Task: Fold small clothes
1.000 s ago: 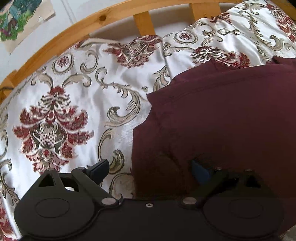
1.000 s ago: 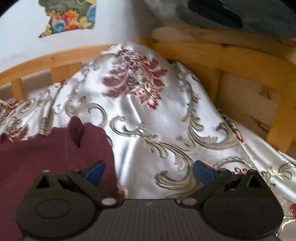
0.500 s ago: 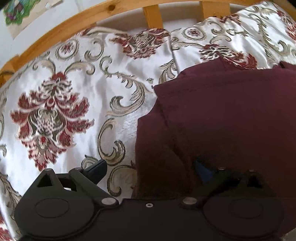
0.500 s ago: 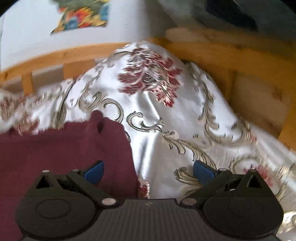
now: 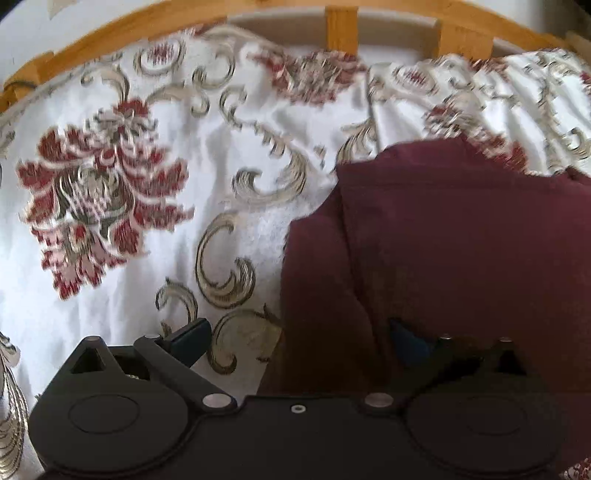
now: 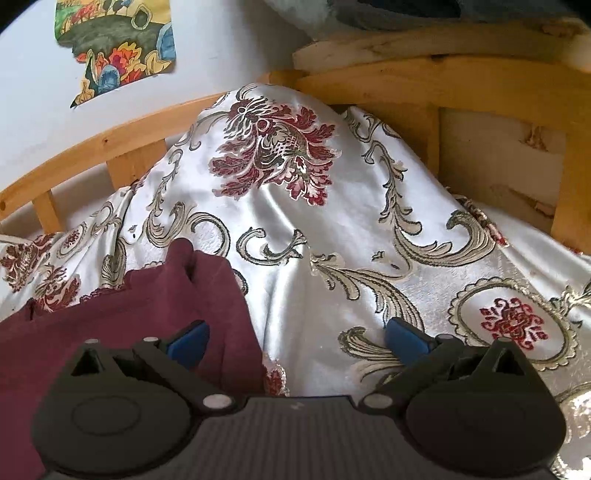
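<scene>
Both views have slid slightly since a second ago; cloth sits lower in the left view. Left tongs (image 5: 295, 341) spread wide, straddling the left edge of the maroon garment (image 5: 443, 240), right finger over fabric. Right tongs (image 6: 295, 341) spread wide at its right edge (image 6: 155, 306). Garment lies flat on the bed's patterned bedspread (image 6: 332, 229), near the wooden bed frame (image 5: 341, 24).
</scene>
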The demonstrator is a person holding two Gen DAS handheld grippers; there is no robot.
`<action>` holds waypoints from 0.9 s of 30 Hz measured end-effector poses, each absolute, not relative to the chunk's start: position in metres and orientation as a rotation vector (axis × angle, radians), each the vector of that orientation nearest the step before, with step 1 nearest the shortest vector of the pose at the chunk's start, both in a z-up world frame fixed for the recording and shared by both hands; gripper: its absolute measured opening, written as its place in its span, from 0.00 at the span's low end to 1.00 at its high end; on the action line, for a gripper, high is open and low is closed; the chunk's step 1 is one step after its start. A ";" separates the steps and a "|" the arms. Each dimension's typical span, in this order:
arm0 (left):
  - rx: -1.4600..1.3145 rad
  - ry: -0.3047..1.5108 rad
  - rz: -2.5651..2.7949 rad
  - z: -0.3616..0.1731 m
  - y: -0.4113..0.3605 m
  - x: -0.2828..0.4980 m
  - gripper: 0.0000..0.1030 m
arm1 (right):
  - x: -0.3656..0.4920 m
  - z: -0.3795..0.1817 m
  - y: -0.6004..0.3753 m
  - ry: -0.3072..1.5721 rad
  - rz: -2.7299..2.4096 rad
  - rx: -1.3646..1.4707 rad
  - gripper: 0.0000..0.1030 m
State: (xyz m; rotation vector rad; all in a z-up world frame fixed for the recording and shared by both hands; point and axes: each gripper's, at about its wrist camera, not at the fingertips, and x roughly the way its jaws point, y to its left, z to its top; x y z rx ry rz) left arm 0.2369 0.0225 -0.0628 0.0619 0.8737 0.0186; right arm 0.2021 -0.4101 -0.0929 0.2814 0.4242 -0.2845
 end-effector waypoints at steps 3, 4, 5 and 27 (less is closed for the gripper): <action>0.003 0.766 -0.062 -0.052 0.027 0.220 0.95 | 0.199 -0.091 -0.406 0.423 -0.295 0.262 1.00; -0.018 0.740 -0.080 -0.048 0.029 0.216 0.96 | 0.199 -0.091 -0.405 0.423 -0.295 0.261 1.00; -0.030 0.725 -0.095 -0.045 0.030 0.213 0.96 | 0.199 -0.091 -0.404 0.423 -0.296 0.262 1.00; -0.085 0.878 -0.137 -0.041 0.009 0.194 0.04 | 0.177 -0.072 -0.333 0.412 -0.142 -0.010 1.00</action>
